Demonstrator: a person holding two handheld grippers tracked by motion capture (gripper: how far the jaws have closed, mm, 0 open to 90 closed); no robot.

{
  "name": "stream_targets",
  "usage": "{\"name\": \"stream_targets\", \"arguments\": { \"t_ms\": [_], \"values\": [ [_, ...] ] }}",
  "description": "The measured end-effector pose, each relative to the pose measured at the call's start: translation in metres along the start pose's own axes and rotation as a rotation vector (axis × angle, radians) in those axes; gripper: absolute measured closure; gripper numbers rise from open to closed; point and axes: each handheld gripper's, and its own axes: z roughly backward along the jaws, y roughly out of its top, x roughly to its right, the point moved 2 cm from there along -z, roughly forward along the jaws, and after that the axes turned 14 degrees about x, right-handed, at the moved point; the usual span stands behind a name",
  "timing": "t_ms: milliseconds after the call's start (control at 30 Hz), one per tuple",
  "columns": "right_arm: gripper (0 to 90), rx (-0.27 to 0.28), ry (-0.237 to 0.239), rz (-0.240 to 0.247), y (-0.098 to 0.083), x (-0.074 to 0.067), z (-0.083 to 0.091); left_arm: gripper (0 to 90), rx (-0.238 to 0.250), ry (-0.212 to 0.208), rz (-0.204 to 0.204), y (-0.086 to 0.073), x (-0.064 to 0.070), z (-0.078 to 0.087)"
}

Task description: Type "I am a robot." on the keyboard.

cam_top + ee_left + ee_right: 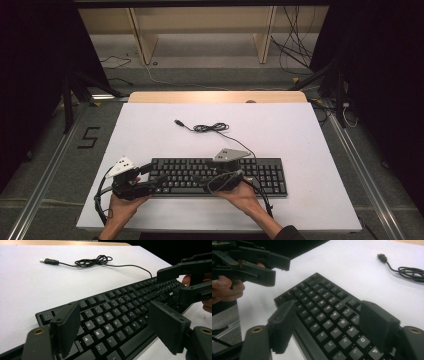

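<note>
A black keyboard (220, 176) lies on the white table (150, 130), close to the person's edge, its long axis running left to right across the table and its key rows facing the person. Its cable (235, 140) leaves the back edge and runs away from the person into a loose coil (210, 128), ending in a USB plug (177, 121) that lies on the bare white surface well apart from the keys.

The left gripper (150, 175) is held low at the keyboard's left end, jaws spread wide and empty, reaching in over the letter keys there. The right gripper (200, 179) comes in from the near edge around the keyboard's middle, pointing left toward the other; its jaws are also wide apart and hold nothing. Both hands rest near the table's near edge, the left hand (122, 202) and right hand (245, 195) gripping the tools from behind.

Beyond the table stand wooden shelf legs (142, 40) and loose floor cables (295, 50).
</note>
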Motion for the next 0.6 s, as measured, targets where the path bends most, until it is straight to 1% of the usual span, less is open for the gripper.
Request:
{"name": "stream_targets", "arguments": {
  "t_ms": [200, 300, 600],
  "values": [
    [41.7, -0.023, 0.021, 0.013, -0.002, -0.005, -0.006, 24.9, 0.007, 0.002, 0.003, 0.0, 0.0, 0.0],
    [49.0, -0.035, 0.03, 0.012, -0.002, -0.007, -0.008, 24.7, 0.008, 0.005, 0.003, 0.0, 0.0, 0.001],
    [66.2, -0.065, 0.044, 0.013, -0.004, -0.01, -0.015, 24.6, 0.01, 0.003, 0.0, 0.0, 0.0, 0.001]
  ]
}}
